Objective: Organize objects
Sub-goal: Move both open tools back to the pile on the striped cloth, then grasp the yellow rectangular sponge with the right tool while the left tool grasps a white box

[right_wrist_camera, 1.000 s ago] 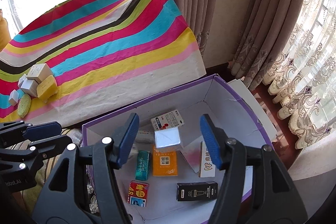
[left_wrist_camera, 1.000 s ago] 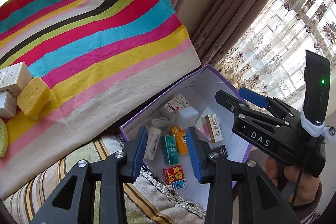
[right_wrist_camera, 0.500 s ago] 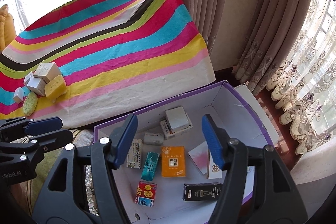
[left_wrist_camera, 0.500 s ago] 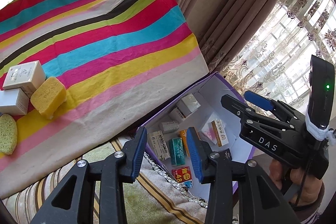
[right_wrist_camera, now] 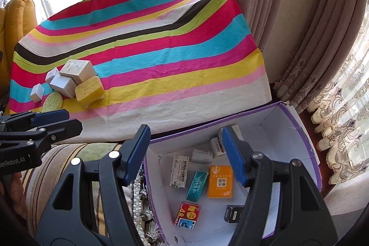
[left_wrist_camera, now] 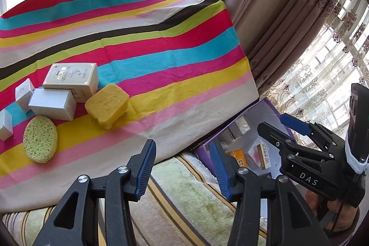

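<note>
A purple-edged white box (right_wrist_camera: 297,126) on the floor holds several small packets, among them an orange one (right_wrist_camera: 220,181), a teal one (right_wrist_camera: 196,186) and a red one (right_wrist_camera: 187,214). On the striped cloth (left_wrist_camera: 150,57) lie a yellow sponge (left_wrist_camera: 107,105), a green oval sponge (left_wrist_camera: 40,138) and several small white boxes (left_wrist_camera: 71,78). My left gripper (left_wrist_camera: 182,170) is open and empty, above the striped cushion near the cloth's front edge. My right gripper (right_wrist_camera: 186,153) is open and empty, over the box's left part. The box also shows in the left wrist view (left_wrist_camera: 272,112).
A striped cushion or rug (left_wrist_camera: 184,206) lies between the cloth and the box. Brown curtains (right_wrist_camera: 288,27) and lace curtains (right_wrist_camera: 341,119) hang at the right. A yellow cushion (right_wrist_camera: 13,27) is at the far left.
Both grippers have pulled back and swung left, away from the box toward the cloth. A small white box that fell from the right gripper now lies at the back of the box.
</note>
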`<state>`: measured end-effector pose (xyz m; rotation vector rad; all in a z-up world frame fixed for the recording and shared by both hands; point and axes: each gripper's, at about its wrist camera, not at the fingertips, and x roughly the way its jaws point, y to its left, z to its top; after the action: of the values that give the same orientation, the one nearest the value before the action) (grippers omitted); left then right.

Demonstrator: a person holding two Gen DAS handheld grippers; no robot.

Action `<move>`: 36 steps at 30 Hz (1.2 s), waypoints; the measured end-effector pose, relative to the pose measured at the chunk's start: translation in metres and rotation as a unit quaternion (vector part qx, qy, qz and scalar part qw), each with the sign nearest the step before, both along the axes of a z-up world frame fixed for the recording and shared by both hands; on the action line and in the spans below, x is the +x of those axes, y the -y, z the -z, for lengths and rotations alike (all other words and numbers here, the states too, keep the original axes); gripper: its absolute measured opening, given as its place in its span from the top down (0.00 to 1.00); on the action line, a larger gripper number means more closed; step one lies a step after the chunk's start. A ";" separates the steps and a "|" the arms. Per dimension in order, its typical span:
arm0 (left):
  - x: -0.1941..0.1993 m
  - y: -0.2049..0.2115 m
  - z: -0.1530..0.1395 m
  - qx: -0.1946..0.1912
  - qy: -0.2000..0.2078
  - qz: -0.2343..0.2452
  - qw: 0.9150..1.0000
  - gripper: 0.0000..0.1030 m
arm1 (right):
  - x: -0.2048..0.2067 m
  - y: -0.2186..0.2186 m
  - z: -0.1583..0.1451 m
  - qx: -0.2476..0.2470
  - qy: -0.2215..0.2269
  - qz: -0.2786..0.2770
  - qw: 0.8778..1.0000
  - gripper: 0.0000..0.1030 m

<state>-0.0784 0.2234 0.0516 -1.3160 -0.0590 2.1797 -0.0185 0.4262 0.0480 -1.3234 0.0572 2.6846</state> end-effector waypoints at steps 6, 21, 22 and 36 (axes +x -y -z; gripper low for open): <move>-0.012 0.039 0.000 -0.006 -0.006 -0.032 0.999 0.48 | -0.010 0.029 -0.003 -0.008 -0.006 -0.035 0.999 0.31; -0.037 0.118 -0.001 -0.098 -0.053 -0.136 0.984 0.28 | -0.037 0.090 -0.018 0.024 -0.023 -0.064 0.997 0.08; -0.039 0.122 0.000 -0.113 -0.050 -0.148 0.981 0.27 | -0.039 0.093 -0.019 0.029 -0.022 -0.064 0.997 0.07; -0.059 0.180 -0.001 -0.134 -0.089 -0.213 0.964 0.26 | -0.062 0.138 -0.017 0.054 -0.031 -0.120 0.991 0.07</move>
<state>-0.1376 0.0433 0.0523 -1.3372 0.0267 2.7458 -0.0802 0.2882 0.0651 -1.2884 -0.2541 2.8772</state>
